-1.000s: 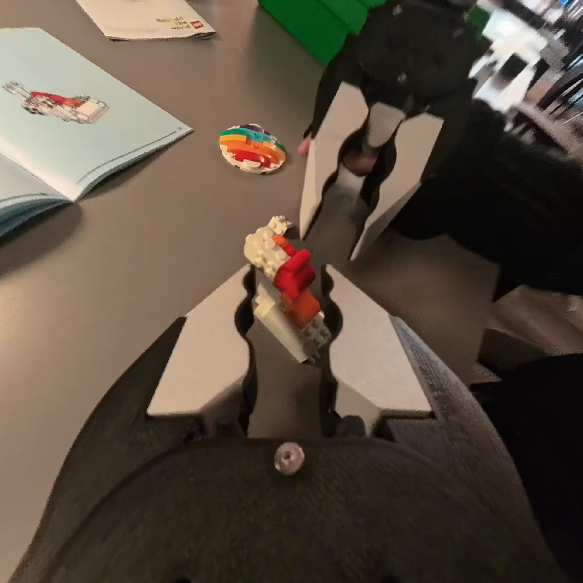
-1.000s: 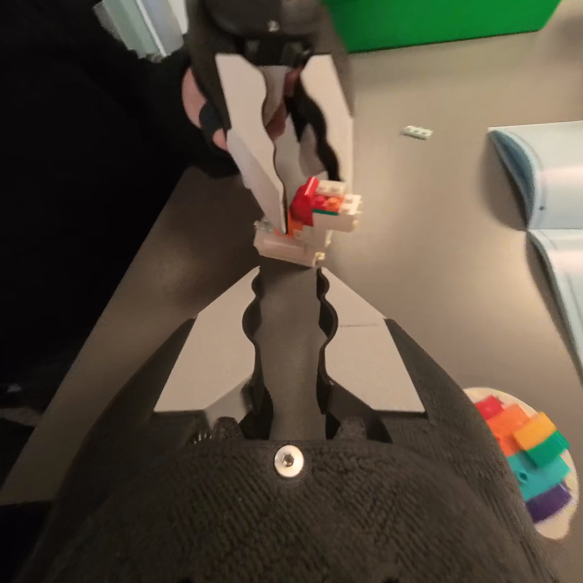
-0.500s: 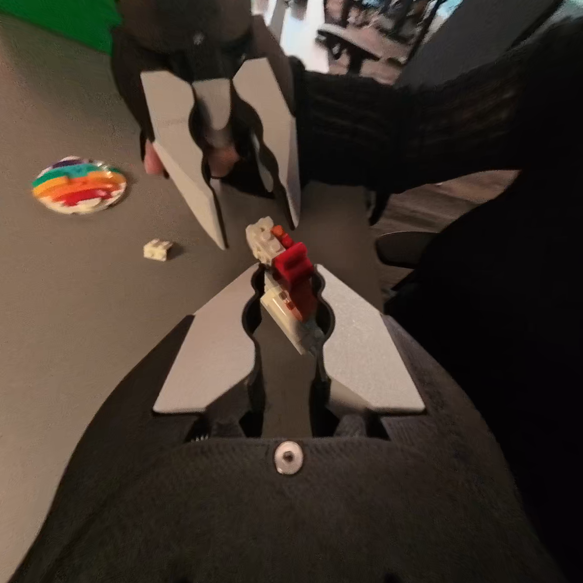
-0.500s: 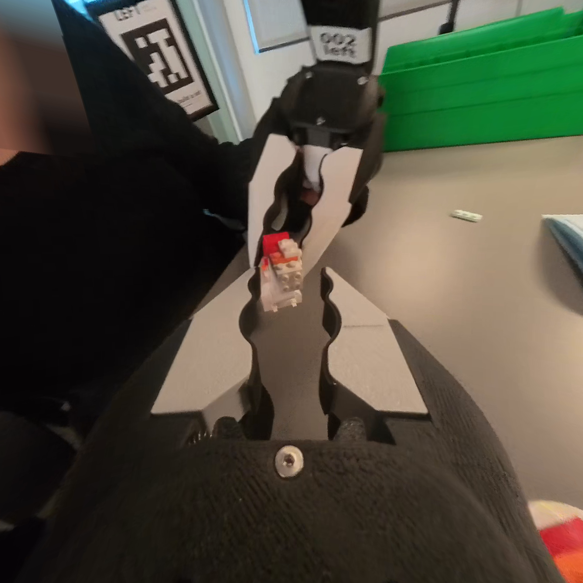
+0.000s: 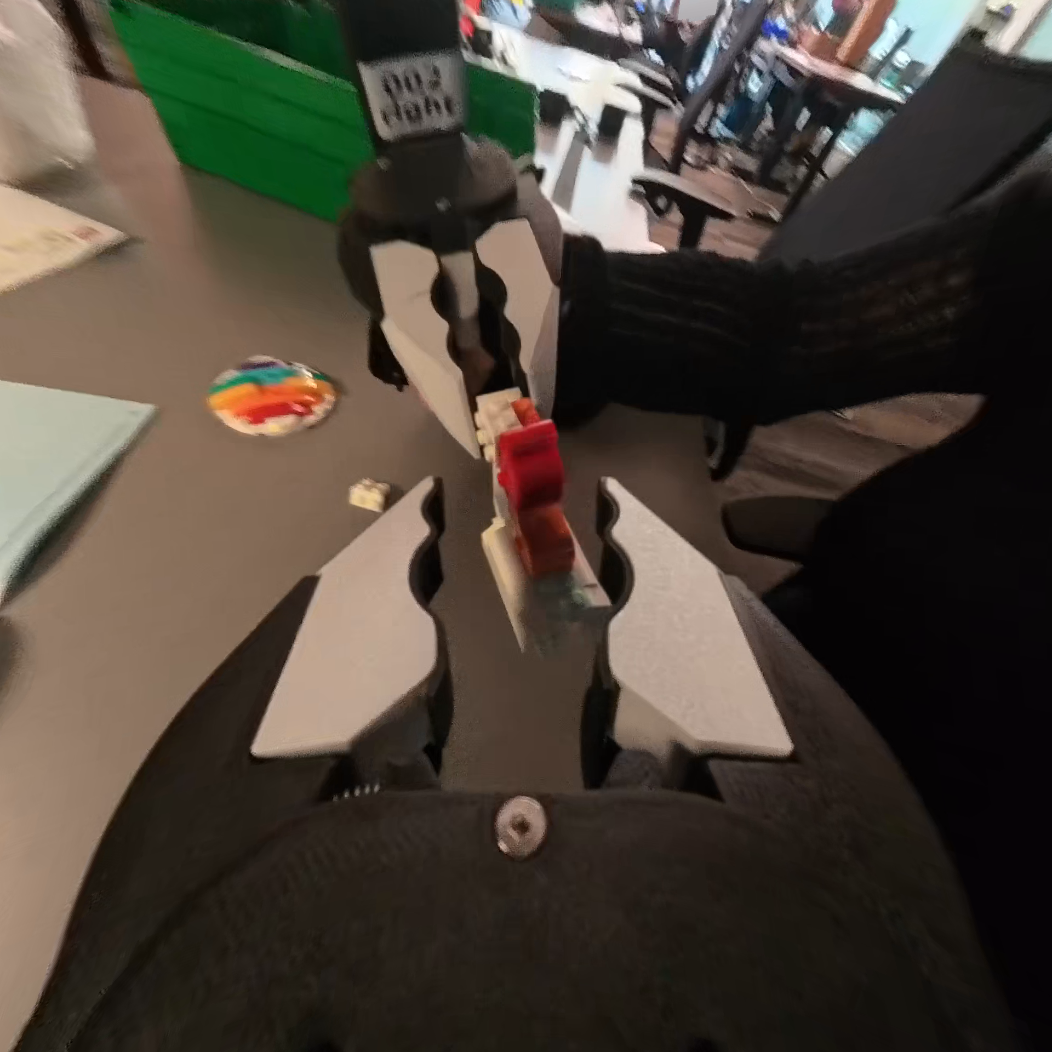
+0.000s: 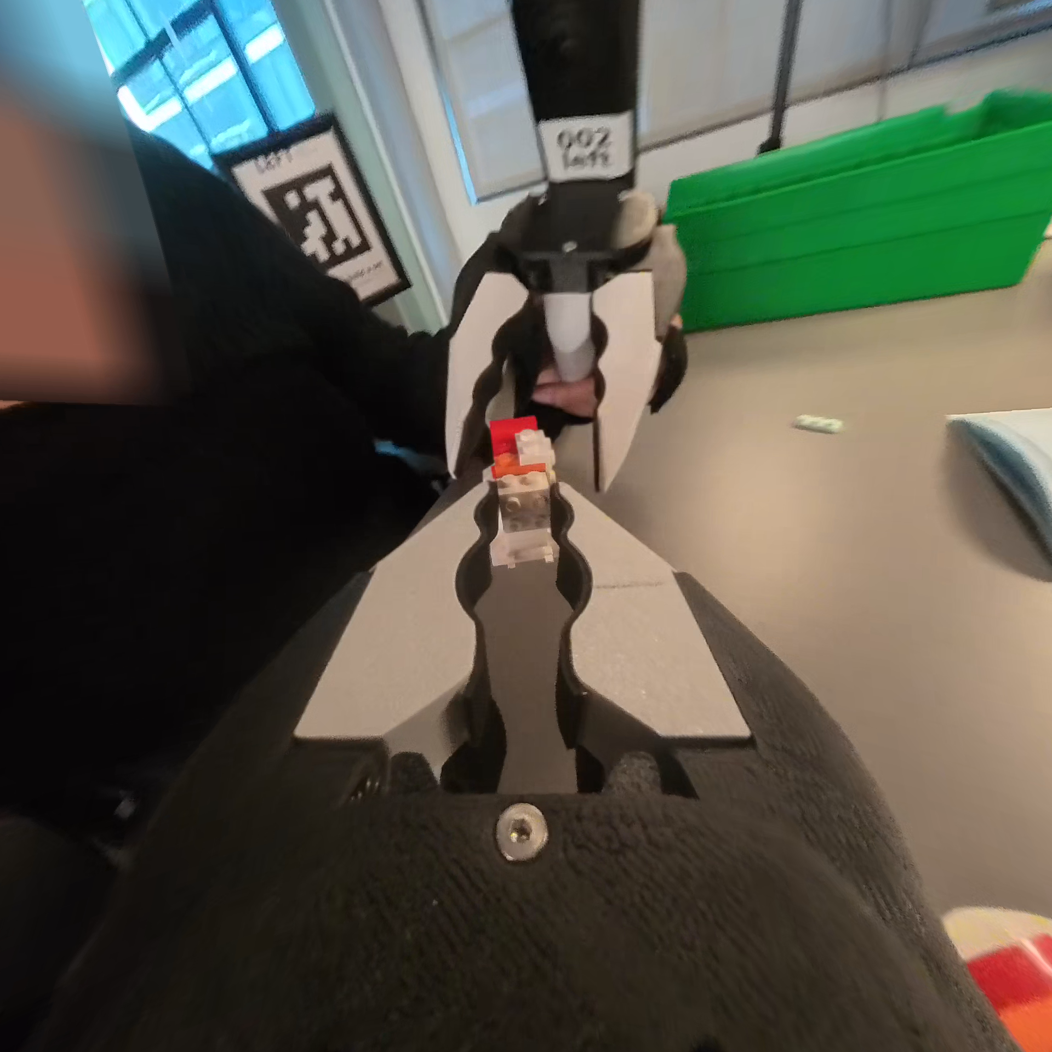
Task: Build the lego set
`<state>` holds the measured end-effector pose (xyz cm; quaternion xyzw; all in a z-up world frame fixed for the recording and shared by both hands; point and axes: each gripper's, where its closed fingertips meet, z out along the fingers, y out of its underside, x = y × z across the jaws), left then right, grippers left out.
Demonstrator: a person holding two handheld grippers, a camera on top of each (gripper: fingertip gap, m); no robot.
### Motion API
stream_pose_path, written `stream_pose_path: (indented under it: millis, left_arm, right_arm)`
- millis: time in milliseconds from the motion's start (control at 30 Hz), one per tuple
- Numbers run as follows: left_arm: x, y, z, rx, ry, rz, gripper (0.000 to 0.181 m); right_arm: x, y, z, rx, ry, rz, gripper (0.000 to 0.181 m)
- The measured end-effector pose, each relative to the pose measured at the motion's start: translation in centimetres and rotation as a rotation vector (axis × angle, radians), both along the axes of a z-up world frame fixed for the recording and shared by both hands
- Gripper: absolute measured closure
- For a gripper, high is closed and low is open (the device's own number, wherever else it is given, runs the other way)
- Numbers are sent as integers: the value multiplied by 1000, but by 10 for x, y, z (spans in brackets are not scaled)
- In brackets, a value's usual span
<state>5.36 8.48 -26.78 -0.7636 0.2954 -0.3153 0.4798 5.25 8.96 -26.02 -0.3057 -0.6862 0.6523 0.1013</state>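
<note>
A small lego model (image 5: 529,467) of white, red and orange bricks with a clear base hangs in the air between the two grippers. My left gripper (image 5: 521,484) is open, its fingers standing apart on either side of the model. My right gripper (image 6: 519,492) is shut on the model's (image 6: 524,512) clear and white end. In the left wrist view the right gripper (image 5: 506,424) pinches the far white end. In the right wrist view the left gripper (image 6: 526,478) faces me, its jaws spread around the red top.
On the grey table (image 5: 171,569) lie a round rainbow lego disc (image 5: 270,401), a loose small white brick (image 5: 370,492) and an open light-blue instruction booklet (image 5: 51,455). A green bin (image 6: 854,239) stands at the back. A small pale plate (image 6: 818,423) lies beyond. The table's edge is close by.
My left gripper has opened and let go of the model. My right gripper has closed in and shut on its far end. Both grippers have tilted up.
</note>
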Motion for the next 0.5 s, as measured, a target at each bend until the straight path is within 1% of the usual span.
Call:
stream_pose_path:
  millis: [67,100,133,200,233,300,333,433,467,500]
  left_arm:
    - [-12,10,5,74,3,84,119]
    - [-16,14,4,82,11,103,114]
    - [-17,16,2,67,15,105,110]
    - [-15,17,-5,1,5,61,110]
    - [-14,18,-9,-30,-1,32,114]
    - [-10,18,-12,-73,-20,-23,133]
    - [-10,21,-14,-76,-17,-19,140]
    - [-18,33,-19,-56,-4,14,144]
    - [-23,37,-21,-72,-9,36,144]
    - [-30,43,-22,-81,-19,72,144]
  right_arm:
    - [-5,12,5,-37,28,-57,165]
    - [-7,17,8,-53,47,-84,165]
    - [-9,22,11,-68,64,-108,165]
    - [-11,30,16,-81,95,-150,165]
    - [-11,33,17,-79,104,-163,165]
    - [-12,36,18,-66,114,-182,165]
    - [-12,37,18,-58,113,-187,165]
    - [-18,44,15,-1,120,-263,164]
    - [-22,52,10,63,112,-321,154]
    - [-24,63,1,160,87,-384,150]
